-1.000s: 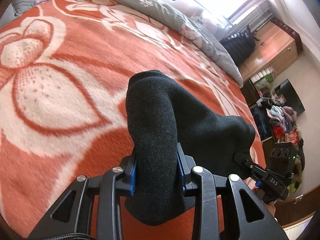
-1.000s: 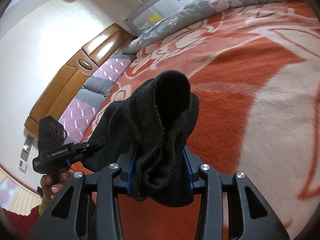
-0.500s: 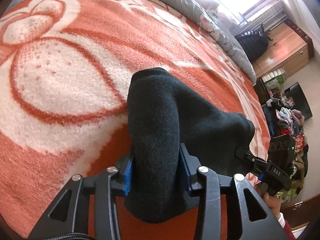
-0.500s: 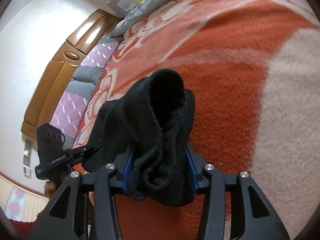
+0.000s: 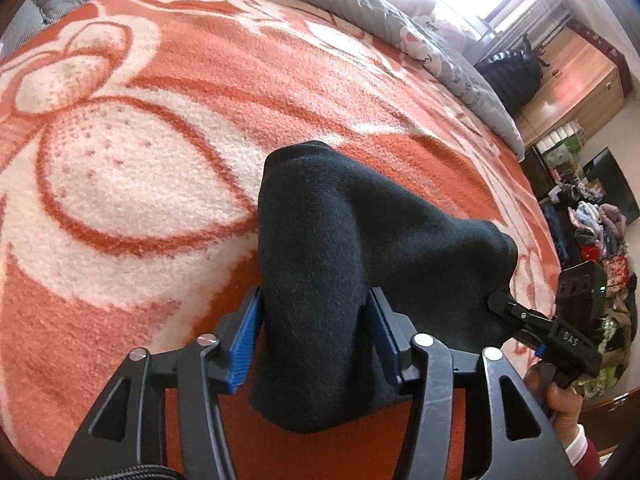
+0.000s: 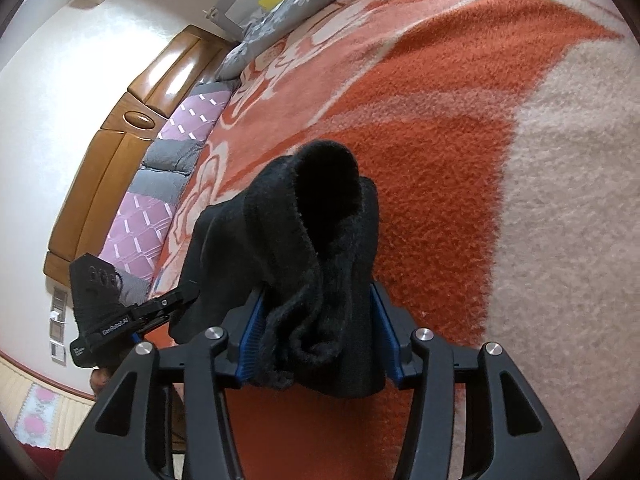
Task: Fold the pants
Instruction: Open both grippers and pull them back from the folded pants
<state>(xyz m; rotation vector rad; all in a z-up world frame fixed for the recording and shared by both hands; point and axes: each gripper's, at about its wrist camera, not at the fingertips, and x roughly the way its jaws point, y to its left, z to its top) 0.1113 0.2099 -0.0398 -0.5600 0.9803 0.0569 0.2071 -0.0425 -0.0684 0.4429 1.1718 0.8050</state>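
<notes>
Both grippers clamp the black pants (image 5: 332,256) bunched between them, left gripper (image 5: 316,332), right gripper (image 6: 316,330), above the orange blanket (image 5: 140,168); open blanket stretches far toward grey quilt (image 5: 400,20).

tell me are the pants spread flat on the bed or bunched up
Bunched up: the black pants hang in thick folds, pinched by the left gripper and the right gripper above the blanket.
</notes>
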